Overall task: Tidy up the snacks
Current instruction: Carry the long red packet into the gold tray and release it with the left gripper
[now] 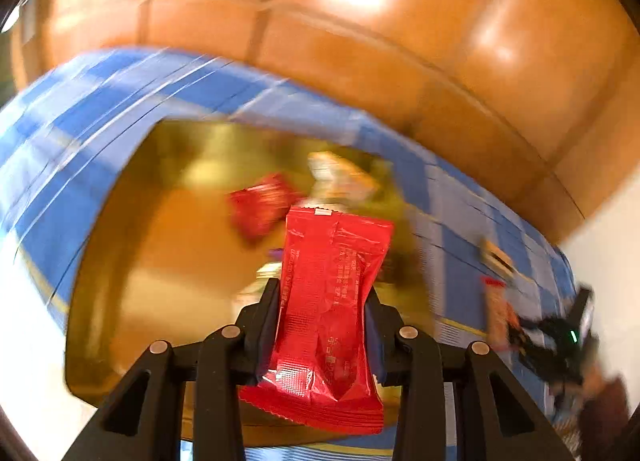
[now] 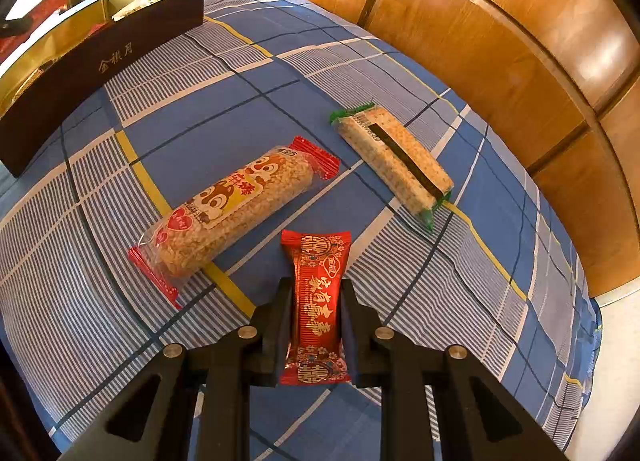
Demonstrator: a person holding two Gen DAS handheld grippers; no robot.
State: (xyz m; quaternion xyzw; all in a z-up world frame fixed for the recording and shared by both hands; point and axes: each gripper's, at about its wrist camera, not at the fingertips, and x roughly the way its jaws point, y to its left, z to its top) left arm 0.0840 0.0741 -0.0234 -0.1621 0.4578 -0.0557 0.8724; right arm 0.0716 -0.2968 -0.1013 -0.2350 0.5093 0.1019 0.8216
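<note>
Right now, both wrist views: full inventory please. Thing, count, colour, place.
Red snack packet: one, plain red side showing, in left gripper, above gold box.
Red-and-gold snack packet: one, in right gripper.
Puffed-rice bar: one, tan, red-ended wrapper, on cloth.
Green-ended cracker pack: one, on cloth, right of the bar.
Gold box: one, dark outer wall, snacks inside, blurred.
Checked cloth: one, blue.
Wood panelling: behind.
Left gripper: black fingers, shut.
Right gripper: black fingers, shut.

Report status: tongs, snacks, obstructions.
Left tongs shut on plain red packet, over gold-lined box. Right tongs shut on gold-lettered red packet. Path unobstructed.
</note>
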